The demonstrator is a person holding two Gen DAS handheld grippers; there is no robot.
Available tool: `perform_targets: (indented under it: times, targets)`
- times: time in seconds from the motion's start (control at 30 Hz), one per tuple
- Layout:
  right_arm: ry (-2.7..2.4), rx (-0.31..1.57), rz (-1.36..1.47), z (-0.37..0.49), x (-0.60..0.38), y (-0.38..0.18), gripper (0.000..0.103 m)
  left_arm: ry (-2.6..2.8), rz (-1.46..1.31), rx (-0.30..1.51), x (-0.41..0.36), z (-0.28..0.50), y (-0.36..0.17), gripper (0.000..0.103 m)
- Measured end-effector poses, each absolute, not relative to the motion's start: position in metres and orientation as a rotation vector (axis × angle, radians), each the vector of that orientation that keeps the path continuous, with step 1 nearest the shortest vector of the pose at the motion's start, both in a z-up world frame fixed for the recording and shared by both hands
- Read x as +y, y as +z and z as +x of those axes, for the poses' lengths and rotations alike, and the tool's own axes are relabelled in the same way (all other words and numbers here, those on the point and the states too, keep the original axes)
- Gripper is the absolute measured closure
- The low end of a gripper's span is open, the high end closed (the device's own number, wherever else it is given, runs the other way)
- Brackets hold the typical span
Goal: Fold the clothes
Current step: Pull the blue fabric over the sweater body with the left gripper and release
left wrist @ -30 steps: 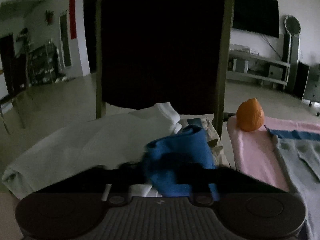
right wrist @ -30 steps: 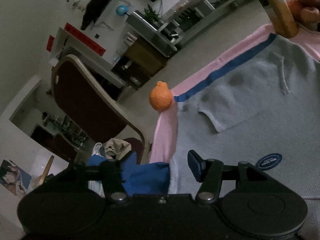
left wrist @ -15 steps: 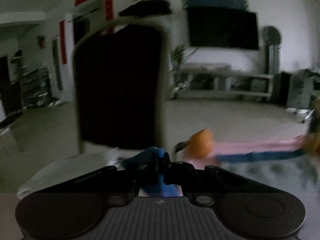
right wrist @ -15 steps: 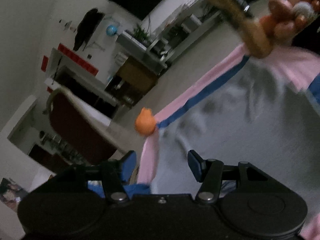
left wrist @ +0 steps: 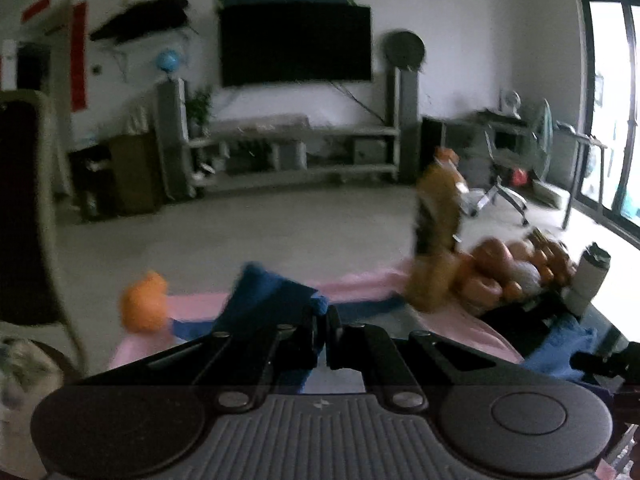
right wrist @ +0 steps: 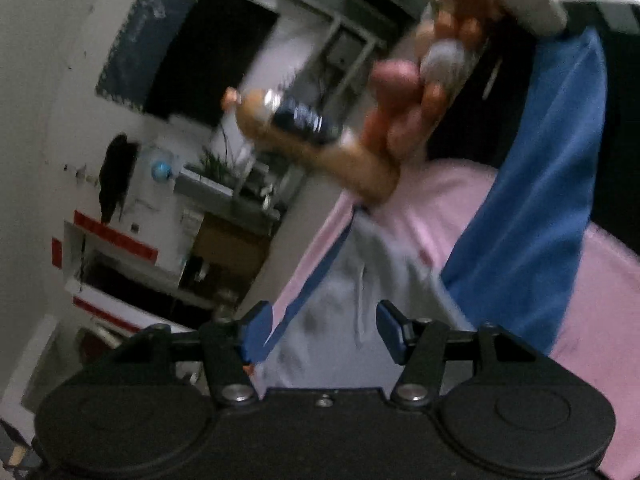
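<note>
Left gripper (left wrist: 325, 322), jaws pinched on the blue cloth garment (left wrist: 268, 300), has swung from the dark-backed chair (left wrist: 24, 208) to over the pink-covered table (left wrist: 360, 284), so the garment has reached the folding surface. Right gripper (right wrist: 320, 330) hangs half-open, empty, above the grey knitted garment (right wrist: 340, 320); blue cloth now drapes at far right.

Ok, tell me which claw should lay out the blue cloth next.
Left. The left claw is shut on the blue cloth, already over the pink cover. The right claw is open, nothing pinched, above the grey garment.
</note>
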State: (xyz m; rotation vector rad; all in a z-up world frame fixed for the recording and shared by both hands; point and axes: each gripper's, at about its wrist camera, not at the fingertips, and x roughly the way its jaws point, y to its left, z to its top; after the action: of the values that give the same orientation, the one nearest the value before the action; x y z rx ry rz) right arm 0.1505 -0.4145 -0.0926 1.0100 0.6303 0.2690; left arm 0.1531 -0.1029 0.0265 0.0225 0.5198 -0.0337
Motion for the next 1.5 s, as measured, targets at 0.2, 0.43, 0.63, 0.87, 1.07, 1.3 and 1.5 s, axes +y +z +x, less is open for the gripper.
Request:
perform_targets:
  times: [0.2, 0.43, 0.63, 0.87, 1.07, 1.3, 1.5]
  targets:
    - [0.254, 0.618, 1.048, 0.156, -0.429, -0.099, 0.047, -0.067, -0.017, 0.749, -0.166, 0.173, -0.064, 0.089]
    - [0.24, 0.561, 1.005, 0.15, -0.438, -0.093, 0.046, -0.159, 0.071, 0.776, -0.148, 0.12, -0.075, 0.061]
    - [0.272, 0.57, 0.906, 0.155, -0.415, -0.085, 0.046, -0.043, 0.063, 0.723, -0.062, 0.094, -0.054, 0.06]
    - [0.314, 0.725, 0.628, 0.185, -0.351, -0.091, 0.046, 0.125, -0.012, 0.735, 0.032, 0.098, -0.043, 0.064]
    - [0.298, 0.909, 0.675, 0.215, -0.323, -0.125, 0.046, 0.186, -0.093, 0.815, 0.087, 0.105, -0.09, 0.084]
    - [0.211, 1.007, 0.493, 0.222, -0.291, -0.146, 0.064, 0.149, 0.032, 1.068, 0.078, 0.104, -0.147, 0.084]
    - [0.203, 1.069, 0.288, 0.221, -0.265, -0.158, 0.065, 0.151, 0.091, 1.039, 0.072, 0.098, -0.145, 0.081]
